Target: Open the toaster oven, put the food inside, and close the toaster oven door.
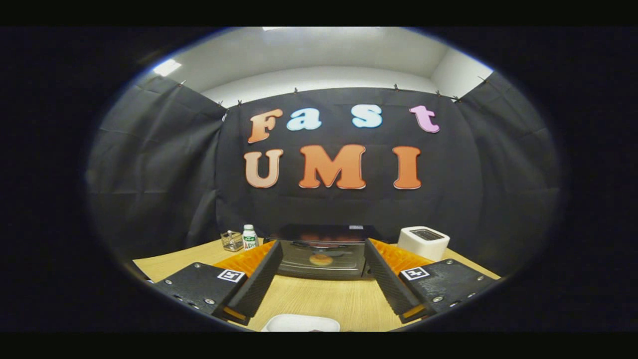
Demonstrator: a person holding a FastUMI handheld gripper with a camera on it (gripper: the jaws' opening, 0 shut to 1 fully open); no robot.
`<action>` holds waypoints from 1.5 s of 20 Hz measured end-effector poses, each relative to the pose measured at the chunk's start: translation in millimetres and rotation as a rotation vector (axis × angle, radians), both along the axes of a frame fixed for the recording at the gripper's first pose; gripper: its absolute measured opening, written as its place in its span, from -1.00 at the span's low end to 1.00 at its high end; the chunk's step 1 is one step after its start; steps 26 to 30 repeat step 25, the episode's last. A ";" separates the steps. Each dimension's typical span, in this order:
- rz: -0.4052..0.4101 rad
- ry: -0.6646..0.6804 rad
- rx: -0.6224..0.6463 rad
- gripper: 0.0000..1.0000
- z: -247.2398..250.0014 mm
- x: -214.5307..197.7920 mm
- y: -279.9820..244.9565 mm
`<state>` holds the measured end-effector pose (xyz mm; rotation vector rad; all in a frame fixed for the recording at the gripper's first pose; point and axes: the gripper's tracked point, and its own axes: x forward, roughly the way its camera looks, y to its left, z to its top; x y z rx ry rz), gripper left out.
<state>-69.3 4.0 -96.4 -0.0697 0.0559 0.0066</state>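
Observation:
A black toaster oven [323, 233] stands on the wooden table [319, 299], beyond my fingertips and framed between them. Its glass door [299, 267] faces me and looks closed. A round orange-brown piece of food [321, 259] shows behind or in the glass; I cannot tell whether it is inside or a reflection. My gripper [324, 247] is open, its fingers spread wide with nothing between them, a short way in front of the oven. A white plate [301, 324] lies on the table just under the gripper; what it holds is hidden.
A white toaster [423, 242] stands right of the oven. Left of the oven are a small green-labelled bottle [249, 237] and a clear glass holder [232, 241]. Bare wood lies between the plate and the oven.

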 end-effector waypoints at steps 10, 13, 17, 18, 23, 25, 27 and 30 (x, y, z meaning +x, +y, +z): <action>-0.018 -0.123 -0.004 0.95 20.0 -25.9 -23.2; -0.024 -0.114 -0.015 0.95 17.3 -21.5 -25.0; -0.019 -0.088 -0.012 0.95 9.9 -14.3 -22.2; -0.021 -0.085 -0.015 0.95 8.8 -12.7 -22.3; -0.033 -0.081 -0.027 0.95 9.3 -11.4 -24.8; -0.036 -0.080 -0.027 0.95 9.2 -9.4 -26.3; -0.036 -0.080 -0.027 0.95 9.2 -9.4 -26.3; -0.036 -0.080 -0.027 0.95 9.2 -9.4 -26.3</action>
